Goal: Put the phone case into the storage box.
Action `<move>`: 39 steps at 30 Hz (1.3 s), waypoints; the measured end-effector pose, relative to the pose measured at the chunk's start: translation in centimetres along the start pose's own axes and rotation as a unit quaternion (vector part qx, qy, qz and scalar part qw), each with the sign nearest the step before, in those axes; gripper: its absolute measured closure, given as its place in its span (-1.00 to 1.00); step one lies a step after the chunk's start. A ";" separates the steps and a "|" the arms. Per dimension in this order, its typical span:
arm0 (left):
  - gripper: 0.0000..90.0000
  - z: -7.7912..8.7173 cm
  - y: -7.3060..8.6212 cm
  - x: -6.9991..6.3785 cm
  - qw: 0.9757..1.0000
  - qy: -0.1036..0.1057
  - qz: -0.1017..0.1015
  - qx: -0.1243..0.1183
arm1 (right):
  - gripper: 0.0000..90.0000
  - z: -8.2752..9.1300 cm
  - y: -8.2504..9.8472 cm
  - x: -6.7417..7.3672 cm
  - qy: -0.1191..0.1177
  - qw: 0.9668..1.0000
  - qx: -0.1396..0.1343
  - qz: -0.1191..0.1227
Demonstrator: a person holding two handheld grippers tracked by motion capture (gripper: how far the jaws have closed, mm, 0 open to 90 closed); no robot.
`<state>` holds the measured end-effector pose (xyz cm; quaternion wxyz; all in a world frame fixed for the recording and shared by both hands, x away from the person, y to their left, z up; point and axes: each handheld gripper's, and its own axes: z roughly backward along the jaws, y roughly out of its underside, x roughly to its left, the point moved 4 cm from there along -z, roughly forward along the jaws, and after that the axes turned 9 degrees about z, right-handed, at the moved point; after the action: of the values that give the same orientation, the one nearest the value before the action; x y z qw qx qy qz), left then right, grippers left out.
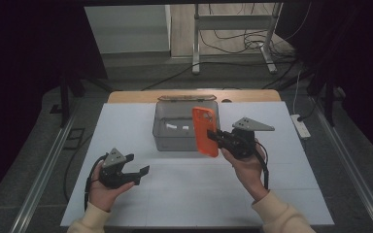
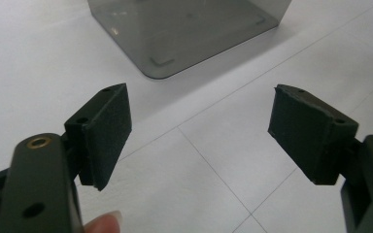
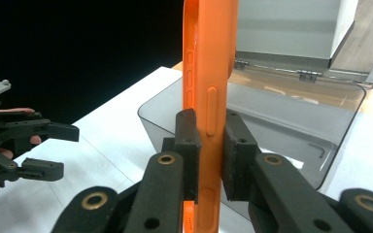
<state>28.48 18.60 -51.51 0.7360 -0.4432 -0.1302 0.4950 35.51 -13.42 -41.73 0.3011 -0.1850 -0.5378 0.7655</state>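
Note:
My right gripper (image 1: 217, 137) is shut on an orange phone case (image 1: 206, 131), held upright on its edge in front of the clear grey box (image 1: 175, 141). In the right gripper view the orange phone case (image 3: 209, 73) rises between the two black pads (image 3: 188, 141), which press on both of its faces. My left gripper (image 1: 138, 165) rests low at the table's left with its jaws wide apart and nothing between them. Bare white table shows between the pads (image 2: 109, 131) in the left gripper view, and the grey box (image 2: 184, 34) stands ahead.
The box's hinged lid (image 1: 187, 97) lies open at the back, and small white items (image 1: 177, 127) lie inside. A white sheet (image 1: 272, 189) covers the wooden table. A power strip (image 1: 301, 126) lies on the floor to the right. Metal stand legs and cables (image 1: 233, 43) are beyond.

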 end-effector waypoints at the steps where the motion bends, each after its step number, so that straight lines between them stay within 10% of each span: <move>1: -0.48 0.0 0.0 0.0 1.000 0.000 0.000 0.000 | 0.76 0.0 -0.1 0.0 0.000 1.000 0.001 -0.001; 39: -0.49 0.0 -0.1 0.0 1.000 -0.002 0.001 -0.003 | 0.76 -1.0 -2.9 -1.0 0.024 0.999 0.040 -0.017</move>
<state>28.59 18.57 -51.42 0.7340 -0.4444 -0.1327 0.4961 37.60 -12.69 -39.44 0.3336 -0.1817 -0.5021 0.7769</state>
